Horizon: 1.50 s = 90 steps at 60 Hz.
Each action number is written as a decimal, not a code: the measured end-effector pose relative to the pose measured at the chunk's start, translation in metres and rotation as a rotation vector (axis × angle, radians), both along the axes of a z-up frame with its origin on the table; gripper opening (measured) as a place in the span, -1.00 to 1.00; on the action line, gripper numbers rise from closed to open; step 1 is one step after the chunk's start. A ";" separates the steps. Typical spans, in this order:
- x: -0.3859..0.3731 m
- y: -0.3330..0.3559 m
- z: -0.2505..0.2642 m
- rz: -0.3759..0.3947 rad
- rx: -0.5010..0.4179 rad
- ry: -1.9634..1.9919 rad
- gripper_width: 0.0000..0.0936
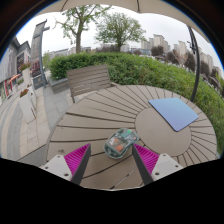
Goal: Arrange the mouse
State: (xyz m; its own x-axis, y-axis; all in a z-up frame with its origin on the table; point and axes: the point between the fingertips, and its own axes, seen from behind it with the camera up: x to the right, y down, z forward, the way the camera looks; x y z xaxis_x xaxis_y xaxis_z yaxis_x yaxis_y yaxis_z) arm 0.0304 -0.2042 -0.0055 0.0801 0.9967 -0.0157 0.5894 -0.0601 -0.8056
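We see the mouse (121, 144) lying on the slatted wooden table (100, 115) between our gripper (112, 158) fingers, which stand wide apart, holding nothing. It looks light, rigid, smooth-shelled (probably slippery), so we'd pinch its flatter sides, mouse pad (173, 112) beyond.
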 end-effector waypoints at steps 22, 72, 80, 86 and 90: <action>-0.048 -0.003 -0.008 0.058 -0.005 -0.034 0.83; -0.151 0.251 0.117 0.006 0.035 0.031 -0.14; -0.179 0.314 0.053 -0.033 0.056 -0.010 -0.14; -0.184 0.327 0.021 -0.053 0.000 -0.060 -0.05; -0.182 0.334 0.006 -0.070 -0.019 -0.093 0.04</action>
